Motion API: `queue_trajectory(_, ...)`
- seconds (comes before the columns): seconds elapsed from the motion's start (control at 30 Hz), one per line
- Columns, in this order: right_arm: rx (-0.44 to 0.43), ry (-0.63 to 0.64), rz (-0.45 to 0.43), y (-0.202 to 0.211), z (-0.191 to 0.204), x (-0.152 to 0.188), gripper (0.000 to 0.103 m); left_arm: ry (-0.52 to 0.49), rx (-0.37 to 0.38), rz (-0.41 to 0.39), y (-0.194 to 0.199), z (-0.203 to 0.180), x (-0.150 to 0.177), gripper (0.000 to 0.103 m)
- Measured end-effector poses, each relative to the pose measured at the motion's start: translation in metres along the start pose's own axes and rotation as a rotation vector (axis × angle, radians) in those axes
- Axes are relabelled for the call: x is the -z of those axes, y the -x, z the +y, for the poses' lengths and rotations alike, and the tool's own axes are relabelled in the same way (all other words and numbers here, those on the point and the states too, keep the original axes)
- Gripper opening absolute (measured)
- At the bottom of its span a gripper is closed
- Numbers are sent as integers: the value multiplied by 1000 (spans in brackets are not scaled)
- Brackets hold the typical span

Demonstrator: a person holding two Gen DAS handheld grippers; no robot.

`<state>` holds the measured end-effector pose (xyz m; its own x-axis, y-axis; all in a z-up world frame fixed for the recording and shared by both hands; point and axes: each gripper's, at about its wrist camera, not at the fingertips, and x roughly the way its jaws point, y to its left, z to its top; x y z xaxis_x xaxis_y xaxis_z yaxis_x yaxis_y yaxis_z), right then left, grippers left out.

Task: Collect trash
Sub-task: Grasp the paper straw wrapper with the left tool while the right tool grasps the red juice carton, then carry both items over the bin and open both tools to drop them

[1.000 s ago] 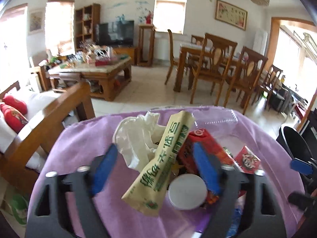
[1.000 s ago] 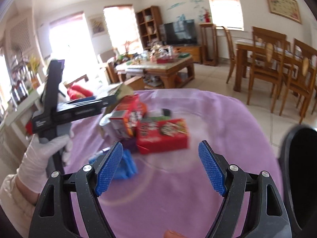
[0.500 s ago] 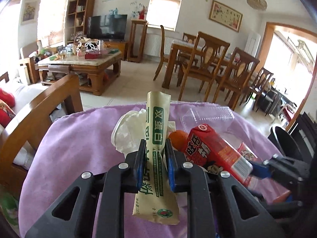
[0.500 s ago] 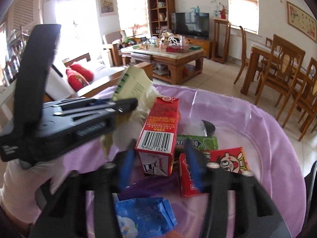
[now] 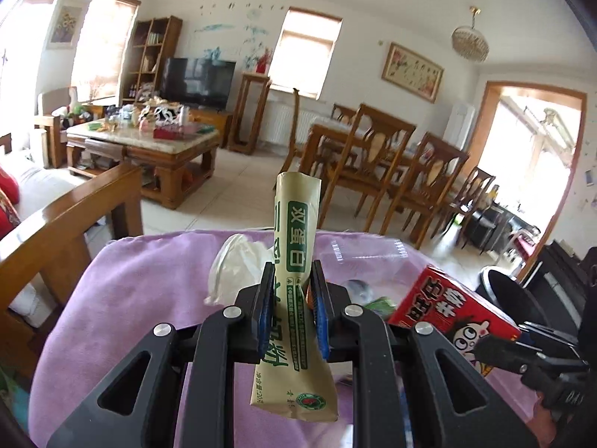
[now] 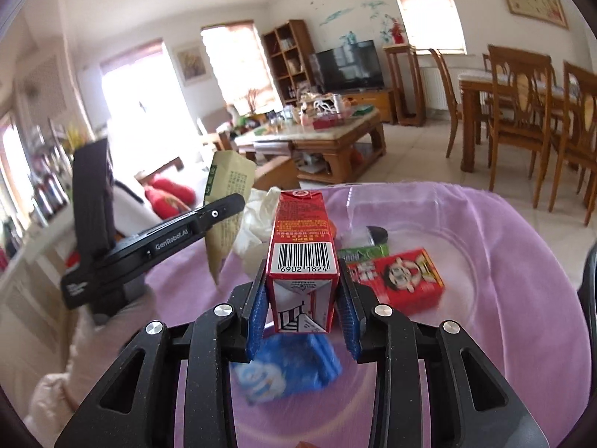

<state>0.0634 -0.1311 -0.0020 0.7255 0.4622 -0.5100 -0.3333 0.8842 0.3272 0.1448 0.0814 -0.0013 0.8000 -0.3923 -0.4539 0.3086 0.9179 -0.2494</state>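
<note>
The left gripper (image 5: 290, 311) has its blue-padded fingers (image 5: 265, 313) clenched on a long beige paper sachet with green print (image 5: 296, 261), which stands upright between them, its top rising well above the fingertips and its lower end hanging below them. Just beyond the left fingers, a crumpled white tissue (image 5: 235, 268) lies on the table covered with a lilac cloth (image 5: 141, 291).

The right gripper (image 6: 303, 304) grasps a small red drink carton with a barcode (image 6: 303, 261) between its blue fingers (image 6: 256, 311), the carton upright and lifted above the cloth. Below the fingers lies a blue plastic wrapper (image 6: 287, 367), blurred. To the right of the fingers rest a flat red snack box with a cartoon face (image 6: 397, 280) and, just behind it, a green packet (image 6: 363, 252). A dark bin rim (image 5: 511, 298) shows beyond the table edge, right of the left fingers.
</note>
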Motion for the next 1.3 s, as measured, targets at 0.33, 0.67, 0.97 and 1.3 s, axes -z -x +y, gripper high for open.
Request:
queue_trajectory(0.33, 11, 5, -49, 88, -54, 17, 34, -84, 45, 23, 55, -77, 18, 20)
queue_trajectory(0.67, 89, -39, -108, 180, -132, 42, 34, -216, 147, -14, 62, -199, 18, 20)
queue_trajectory(0.97, 223, -190, -186, 254, -237, 69, 34, -268, 303, 47, 7, -289, 30, 20)
queue_trajectory(1.3, 299, -304, -172, 271, -303, 107, 34, -276, 373, 148, -59, -344, 59, 20)
